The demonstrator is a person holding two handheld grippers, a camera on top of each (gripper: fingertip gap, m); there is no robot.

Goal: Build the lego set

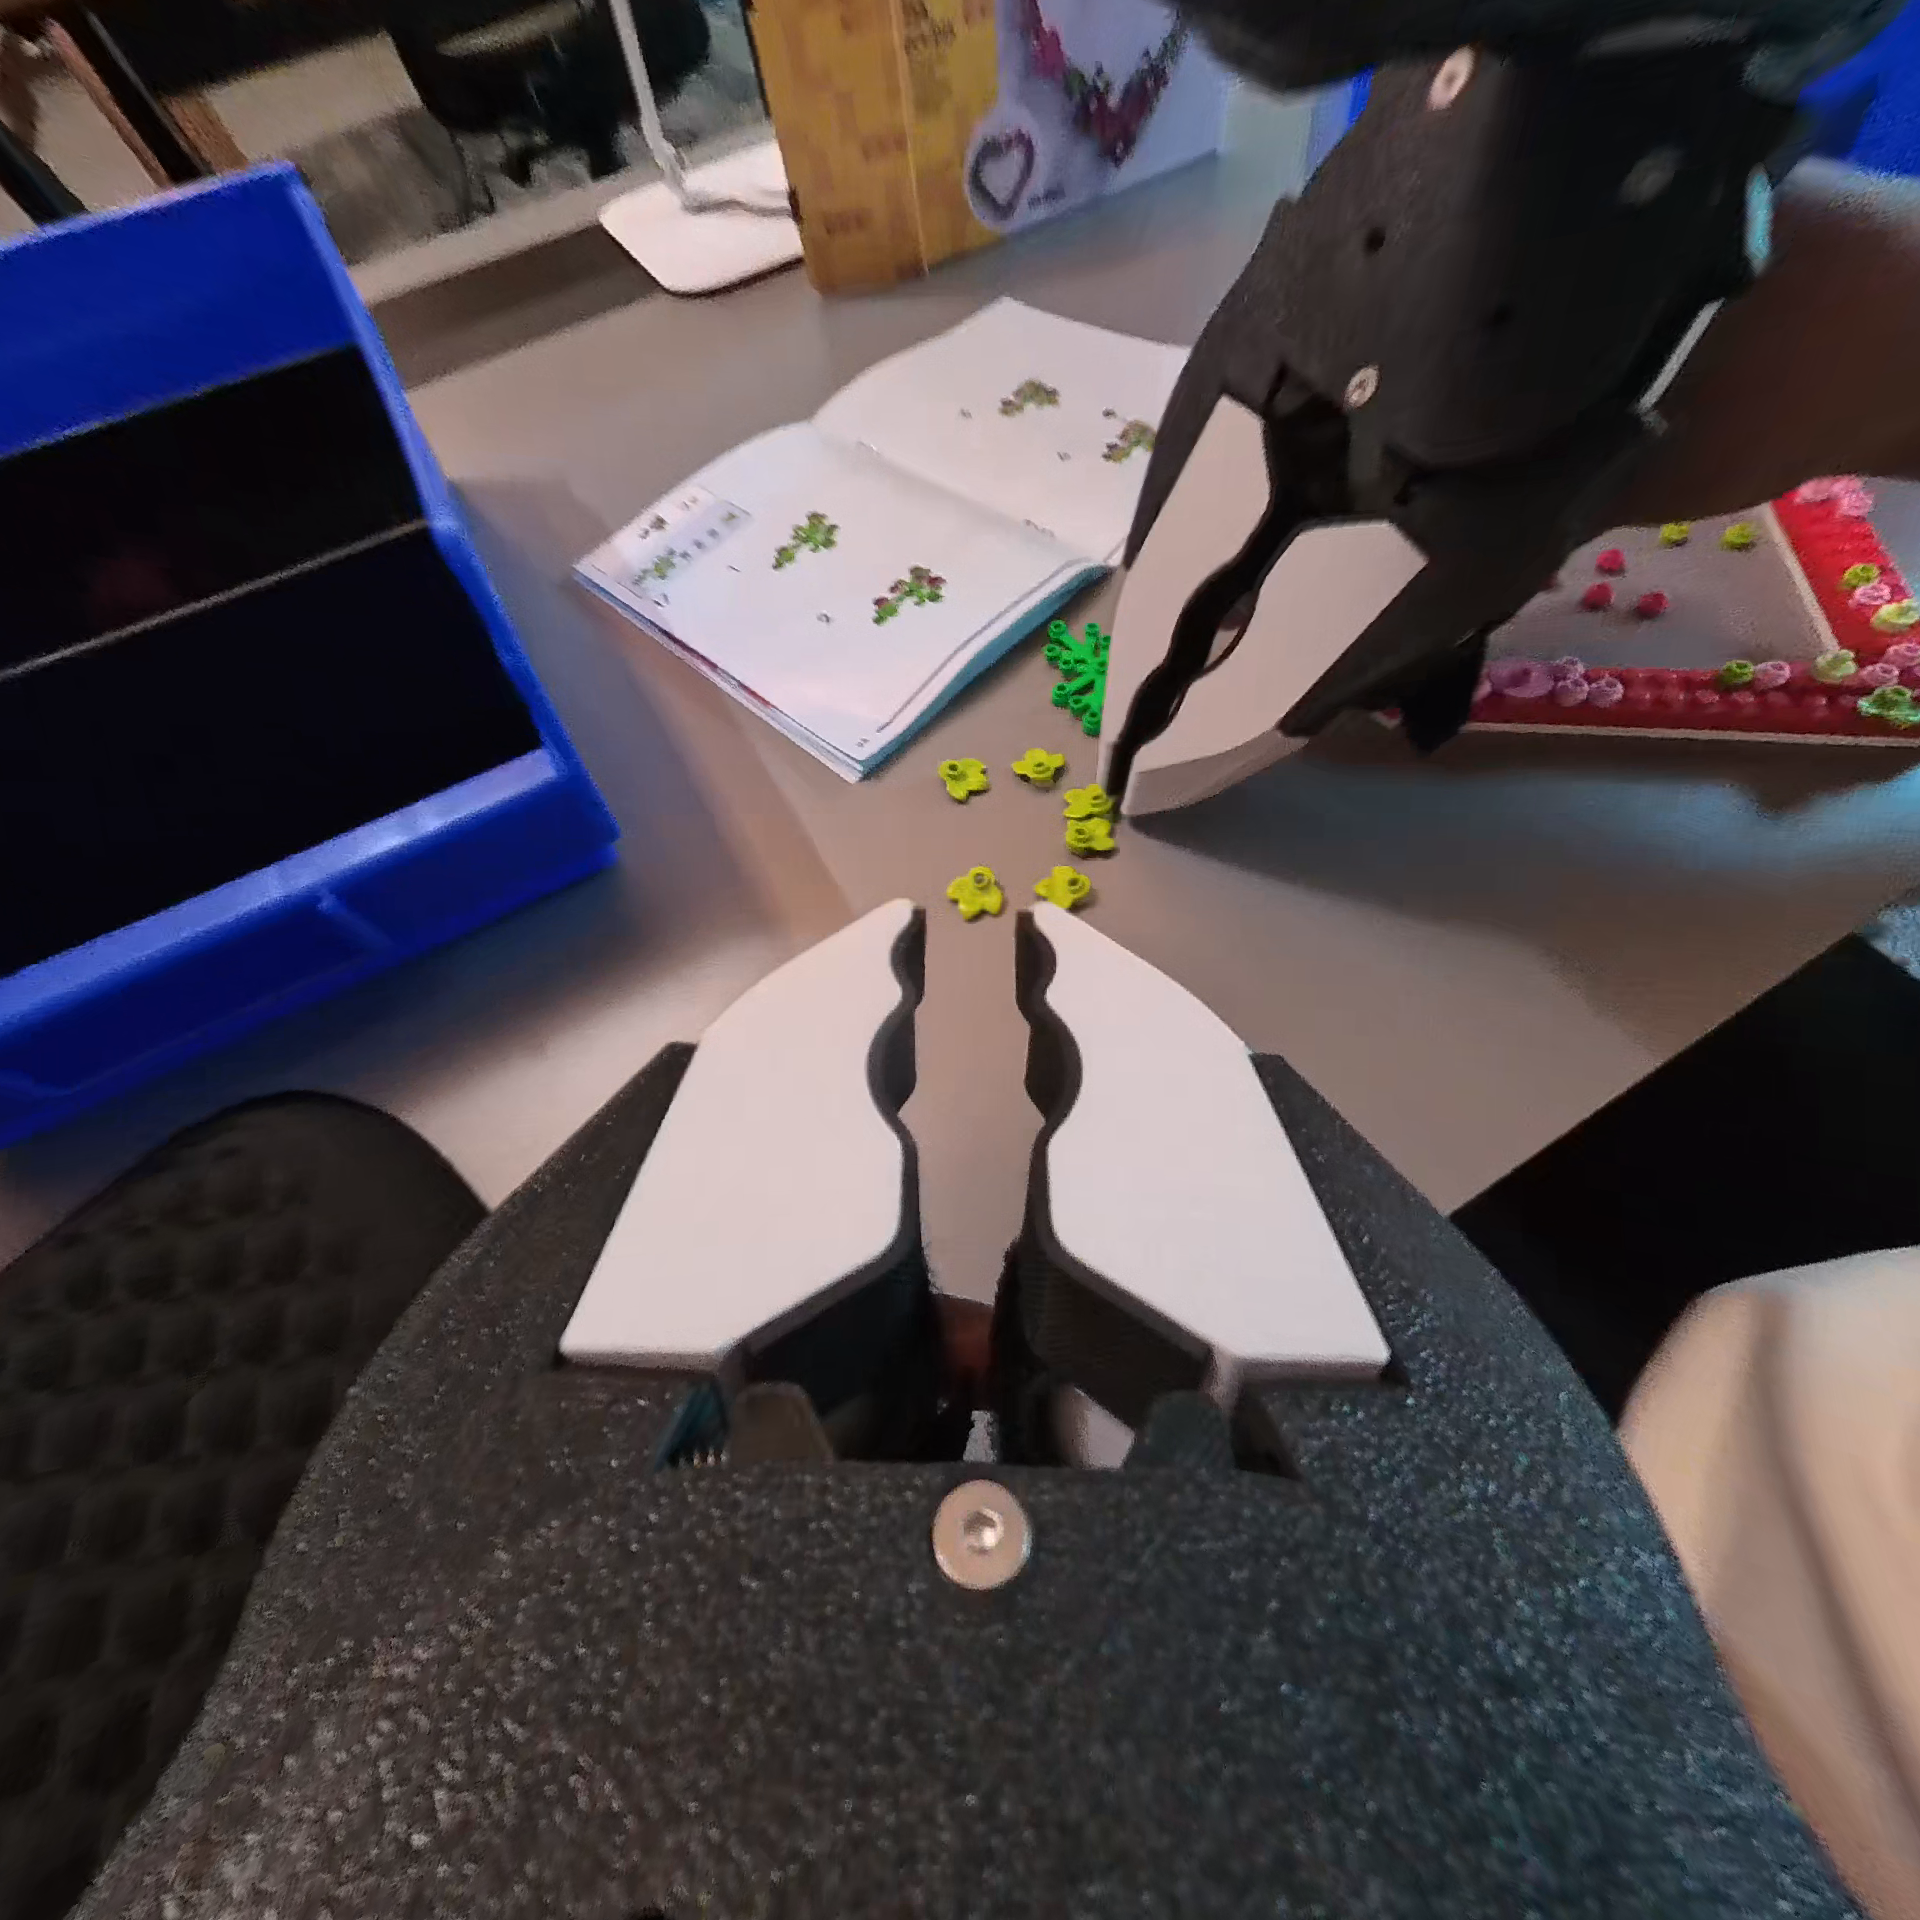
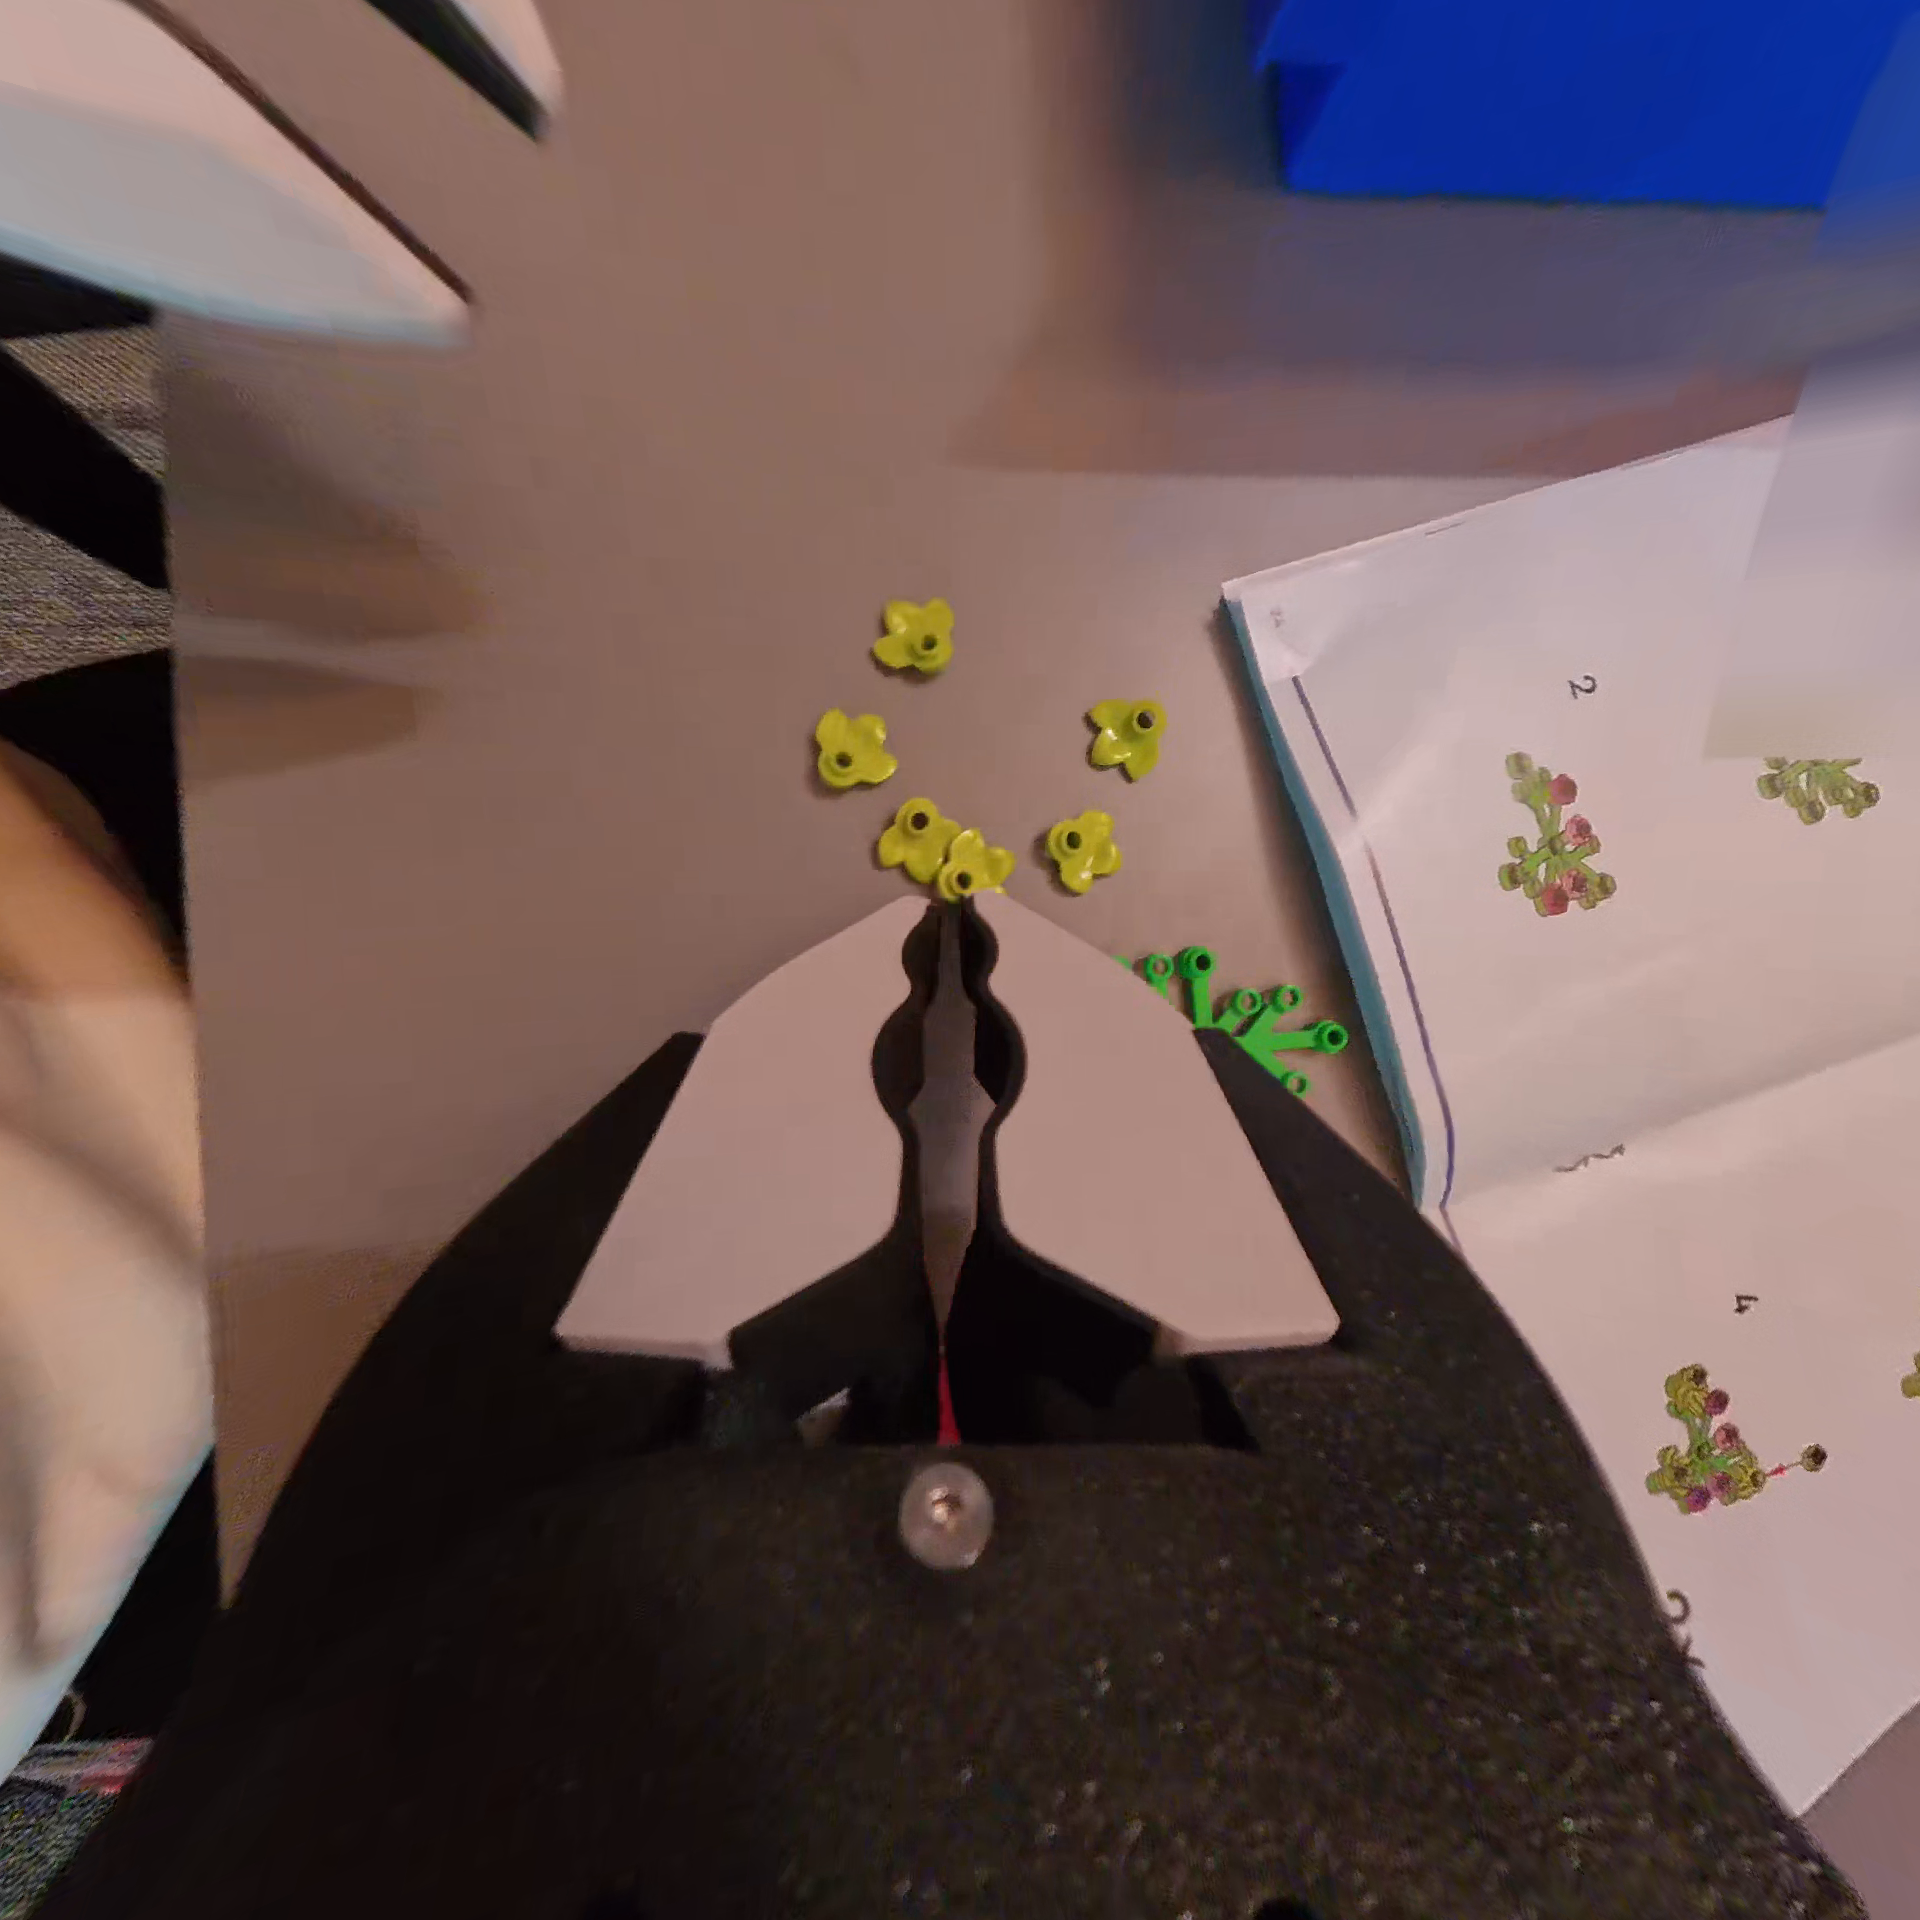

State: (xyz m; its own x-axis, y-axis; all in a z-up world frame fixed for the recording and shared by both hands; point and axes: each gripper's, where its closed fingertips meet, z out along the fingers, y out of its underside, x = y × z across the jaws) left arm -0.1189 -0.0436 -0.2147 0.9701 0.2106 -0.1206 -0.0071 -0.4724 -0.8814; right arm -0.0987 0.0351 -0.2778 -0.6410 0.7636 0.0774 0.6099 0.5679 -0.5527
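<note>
Several lime flower pieces (image 1: 975,891) lie loose on the grey table (image 1: 1351,987). My right gripper (image 2: 951,902) is shut, and its tips pinch the edge of one lime flower piece (image 2: 975,868), which leans on a neighbouring piece. In the left wrist view the right gripper (image 1: 1117,808) points steeply down at that cluster. My left gripper (image 1: 971,916) is open and empty, low over the table just short of the nearest flowers. A bright green stem piece (image 1: 1081,675) lies by the booklet and is half hidden under my right fingers in the right wrist view (image 2: 1252,1023).
An open instruction booklet (image 1: 883,540) lies behind the pieces. A red frame plate with pink and lime flowers (image 1: 1714,694) sits at the right. A blue bin (image 1: 208,623) stands at the left. The set's box (image 1: 894,135) and a white lamp base (image 1: 707,234) stand at the back. My right fingertips sit around 11 cm from my left ones.
</note>
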